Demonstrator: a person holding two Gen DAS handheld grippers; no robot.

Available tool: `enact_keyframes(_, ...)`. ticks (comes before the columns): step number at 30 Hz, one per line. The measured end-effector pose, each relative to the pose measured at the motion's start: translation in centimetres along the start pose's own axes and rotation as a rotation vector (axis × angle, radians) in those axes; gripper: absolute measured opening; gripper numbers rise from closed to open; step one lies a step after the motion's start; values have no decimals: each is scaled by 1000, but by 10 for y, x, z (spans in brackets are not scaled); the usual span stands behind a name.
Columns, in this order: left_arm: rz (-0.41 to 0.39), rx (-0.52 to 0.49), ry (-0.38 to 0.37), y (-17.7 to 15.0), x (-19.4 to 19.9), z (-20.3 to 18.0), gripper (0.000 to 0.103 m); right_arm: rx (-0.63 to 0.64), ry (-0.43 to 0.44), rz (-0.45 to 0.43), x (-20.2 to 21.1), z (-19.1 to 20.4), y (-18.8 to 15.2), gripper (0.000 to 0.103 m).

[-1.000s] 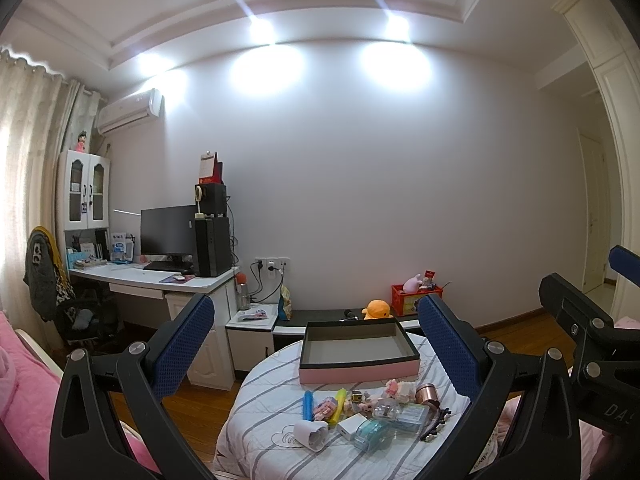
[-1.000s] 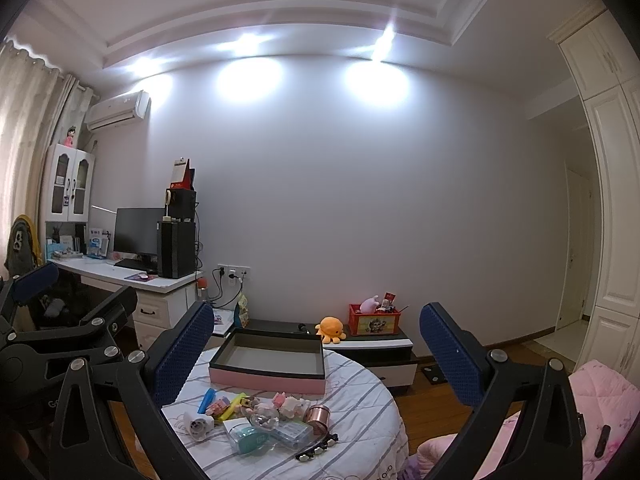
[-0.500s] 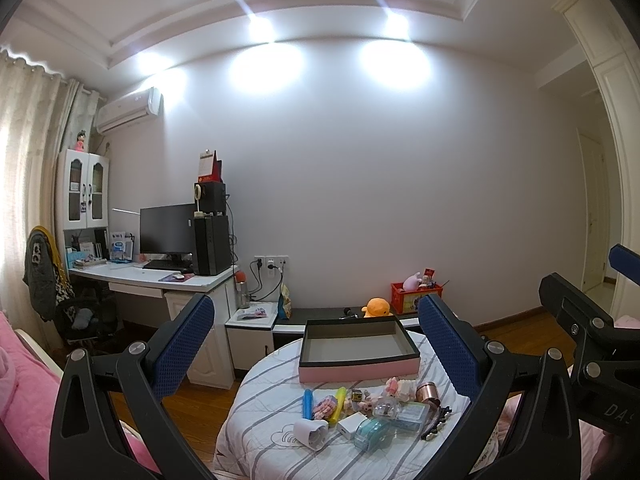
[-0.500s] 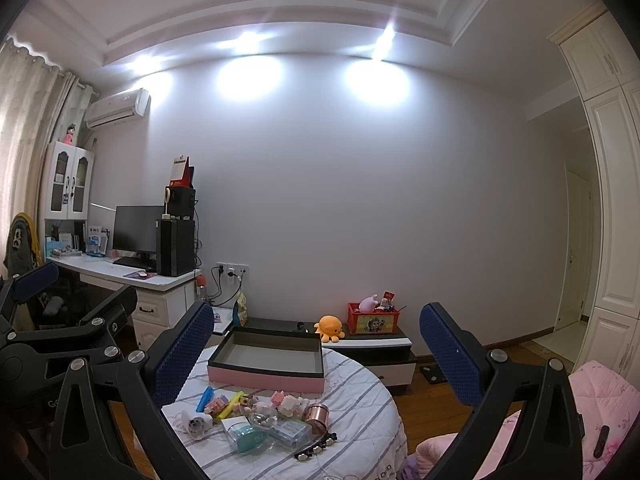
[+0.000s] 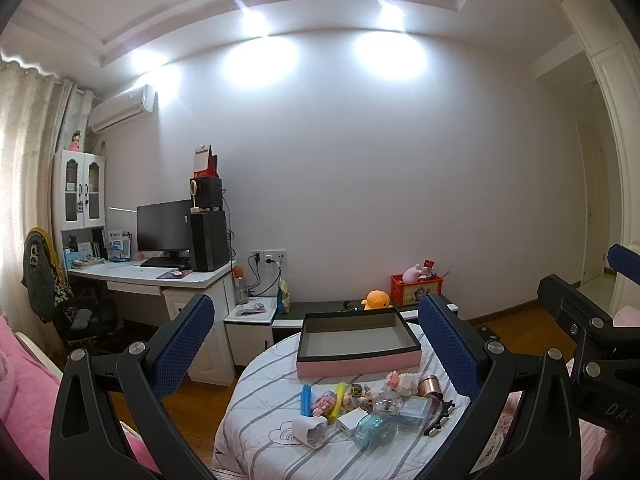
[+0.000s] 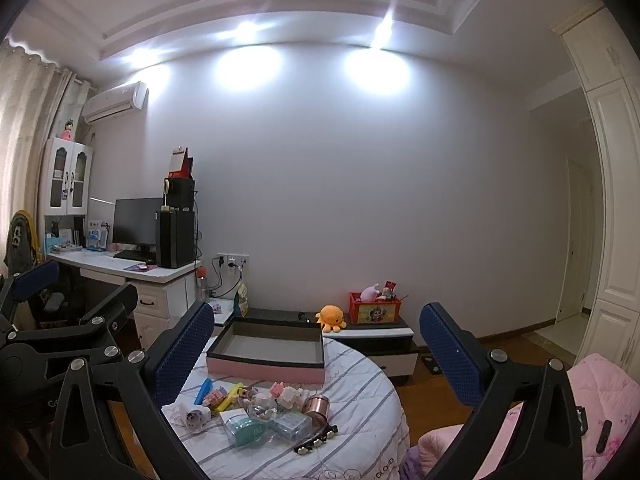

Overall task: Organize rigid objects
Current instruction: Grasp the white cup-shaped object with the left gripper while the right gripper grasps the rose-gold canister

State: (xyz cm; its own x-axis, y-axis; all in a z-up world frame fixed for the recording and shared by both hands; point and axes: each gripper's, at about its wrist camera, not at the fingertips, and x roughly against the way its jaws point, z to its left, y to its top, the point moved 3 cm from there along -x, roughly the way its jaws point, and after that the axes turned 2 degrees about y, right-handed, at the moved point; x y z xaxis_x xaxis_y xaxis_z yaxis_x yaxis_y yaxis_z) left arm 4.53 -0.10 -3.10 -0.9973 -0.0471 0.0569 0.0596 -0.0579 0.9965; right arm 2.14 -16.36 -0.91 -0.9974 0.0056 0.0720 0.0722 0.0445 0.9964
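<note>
Round striped-cloth table (image 5: 260, 408) holds shallow pink-sided box (image 5: 357, 340) at back, heap of small toys (image 5: 372, 404) in front. White desk (image 5: 160, 276) far left behind.

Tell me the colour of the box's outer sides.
Pink outside, on the box, with a dark rim; the left wrist view shows it best.

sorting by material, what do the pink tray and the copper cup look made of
The tray looks like matte cardboard: flat pink walls, dark rim, no shine. The cup looks like polished metal: coppery, bright highlights, though plated plastic is possible.
</note>
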Motion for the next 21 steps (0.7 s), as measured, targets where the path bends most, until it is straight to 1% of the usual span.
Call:
enact_keyframes(3,10,-12,-4,-6,-8,-4,103,-8,7,17,-9,-2,-7,103)
enact_keyframes(5,34,-22,-10,-14,-18,-7,103,-15,16,39,-19,-4,-16,103)
enact_keyframes(9,90,-33,-34,-30,-42,-9,103,-12,28,111,-46,-3,-37,103)
enact_keyframes(12,163,-43,-37,-51,-68,-9,103,-12,26,184,-72,-7,-61,103)
enact_keyframes(14,217,-64,-27,-71,-87,-7,103,-23,28,241,-91,-12,-81,103)
enact_keyframes(15,259,-75,-19,-84,-99,-5,103,-27,30,274,-101,-14,-91,103)
enact_keyframes(16,285,-77,-14,-91,-105,-3,103,-30,32,307,-111,-16,-102,103)
enact_keyframes(17,334,-78,-12,-106,-118,0,103,-32,32,336,-120,-18,-114,103)
enact_keyframes(18,355,-79,-15,-113,-123,2,103,-33,32,367,-128,-20,-125,103)
enact_keyframes(20,432,-87,-21,-138,-139,7,103,-43,28,422,-145,-27,-145,103)
enact_keyframes(21,457,-86,-16,-149,-143,10,103,-47,31,445,-151,-29,-154,103)
